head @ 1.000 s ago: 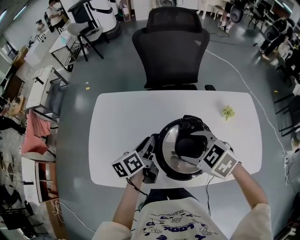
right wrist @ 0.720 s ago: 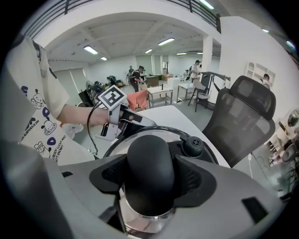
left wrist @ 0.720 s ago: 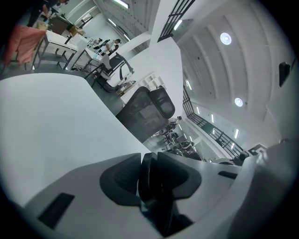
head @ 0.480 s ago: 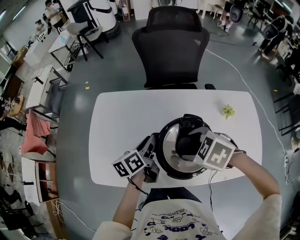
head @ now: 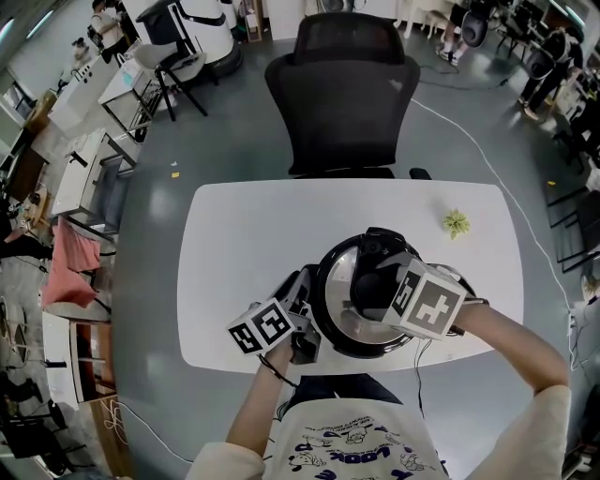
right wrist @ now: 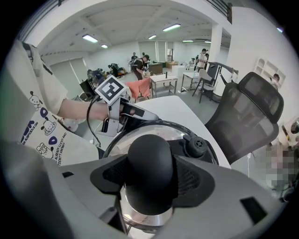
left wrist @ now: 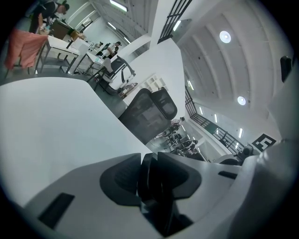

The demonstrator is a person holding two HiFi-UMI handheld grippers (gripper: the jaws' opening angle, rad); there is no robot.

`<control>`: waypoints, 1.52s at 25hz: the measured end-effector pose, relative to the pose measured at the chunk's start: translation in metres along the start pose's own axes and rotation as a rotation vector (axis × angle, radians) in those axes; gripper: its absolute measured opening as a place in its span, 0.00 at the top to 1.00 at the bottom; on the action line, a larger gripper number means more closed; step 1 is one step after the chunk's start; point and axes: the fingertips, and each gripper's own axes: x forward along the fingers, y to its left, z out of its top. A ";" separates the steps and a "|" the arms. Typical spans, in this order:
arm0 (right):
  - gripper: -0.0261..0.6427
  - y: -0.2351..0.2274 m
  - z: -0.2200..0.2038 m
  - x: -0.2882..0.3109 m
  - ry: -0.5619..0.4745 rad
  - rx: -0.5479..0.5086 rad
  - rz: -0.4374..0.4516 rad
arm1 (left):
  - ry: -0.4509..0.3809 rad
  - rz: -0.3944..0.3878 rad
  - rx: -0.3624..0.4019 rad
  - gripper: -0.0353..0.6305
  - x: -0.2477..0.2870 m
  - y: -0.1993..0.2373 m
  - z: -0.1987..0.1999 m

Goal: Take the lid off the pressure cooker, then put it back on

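Pressure cooker [head: 328,314] sat low centre in the head view, at the near edge of the white table [head: 244,234], with the lid [head: 342,277] on it. Grey floor [head: 159,216] ran all round the table. It was an open workroom, with white desks [head: 89,173] and a pink cloth [head: 70,267] down the left edge. A person [head: 111,28] stood at upper left. Black mesh office chair [head: 342,94] stood at top centre, pushed up to the table's far side. The table top was plain white. A small green thing [head: 457,223] lay on it toward the upper right, well apart from the cooker.

Right gripper [head: 386,292] came in from the lower right, over the lid, and its pads were clamped on the black lid knob [right wrist: 149,172]. The jaws had just been closing on that knob. A black valve [right wrist: 196,146] sat on the lid just beyond the knob. Left gripper [head: 302,298] was at the cooker's left side, jaws gripping the thin black side handle [left wrist: 149,177].

Versus a second before, the right gripper's marker cube had shifted up and left, from beside the cooker's lower right rim to over the lid, and was tipped more steeply. The cooker, lid, left gripper and green thing sat where they were.
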 end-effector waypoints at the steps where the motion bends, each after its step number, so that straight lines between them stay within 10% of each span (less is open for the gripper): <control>1: 0.51 0.000 0.000 0.000 -0.001 0.002 0.000 | -0.002 0.003 0.002 0.76 0.000 0.000 0.000; 38: 0.48 -0.004 0.000 -0.004 -0.054 0.209 -0.162 | 0.002 0.002 0.019 0.74 -0.010 0.001 -0.003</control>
